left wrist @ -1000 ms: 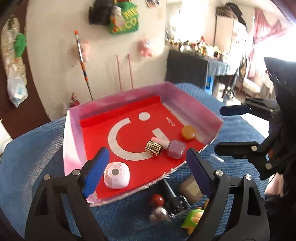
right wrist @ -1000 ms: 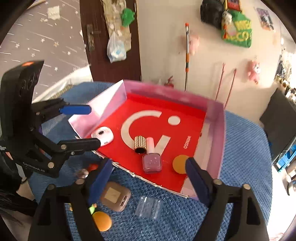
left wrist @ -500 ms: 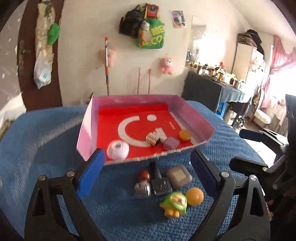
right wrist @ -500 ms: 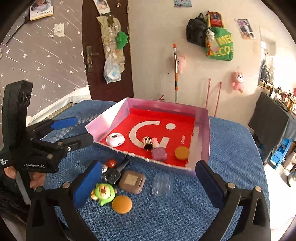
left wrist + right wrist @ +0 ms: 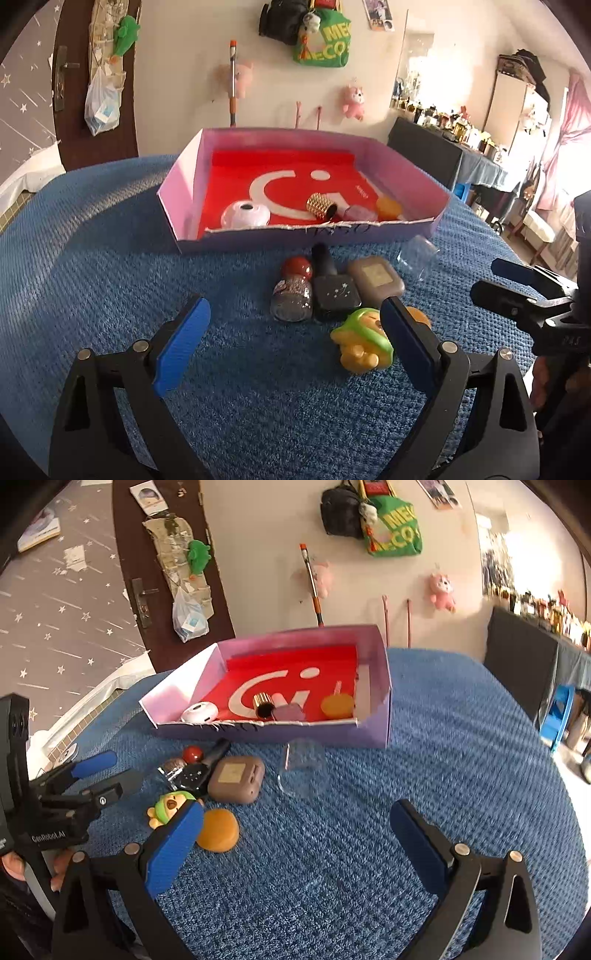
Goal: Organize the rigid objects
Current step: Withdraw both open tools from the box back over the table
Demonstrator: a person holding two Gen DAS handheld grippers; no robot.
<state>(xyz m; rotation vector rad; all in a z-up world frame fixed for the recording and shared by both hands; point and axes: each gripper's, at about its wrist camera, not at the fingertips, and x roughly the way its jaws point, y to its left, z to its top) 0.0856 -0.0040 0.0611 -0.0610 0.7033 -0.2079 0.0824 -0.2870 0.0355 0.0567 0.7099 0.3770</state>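
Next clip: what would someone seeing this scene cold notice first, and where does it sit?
The shallow pink cardboard box with the red printed floor stands out first, at the far side of the blue textured cloth. In front of its near wall lies a cluster of small things, the green-capped yellow toy figure nearest. Both the left gripper and right gripper hang open and empty.
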